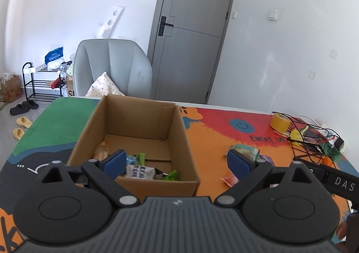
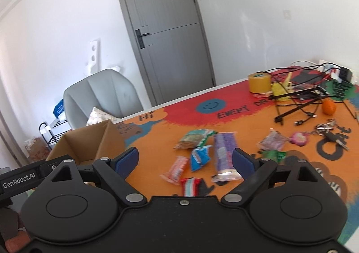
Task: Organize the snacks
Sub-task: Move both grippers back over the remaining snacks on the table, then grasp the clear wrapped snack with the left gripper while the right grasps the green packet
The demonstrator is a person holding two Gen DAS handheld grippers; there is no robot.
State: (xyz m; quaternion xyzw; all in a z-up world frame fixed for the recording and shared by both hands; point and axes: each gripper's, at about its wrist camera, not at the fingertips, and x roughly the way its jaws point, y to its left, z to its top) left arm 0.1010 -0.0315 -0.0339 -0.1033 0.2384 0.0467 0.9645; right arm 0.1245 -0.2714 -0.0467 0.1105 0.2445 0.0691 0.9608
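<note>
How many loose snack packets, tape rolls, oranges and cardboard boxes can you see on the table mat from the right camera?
Snack packets: 7
Tape roll: 1
Orange: 1
Cardboard box: 1
Total: 10

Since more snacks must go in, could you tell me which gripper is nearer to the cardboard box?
Left. The left gripper hangs open over the cardboard box; the right gripper, also open, is beside it, over loose snacks.
</note>
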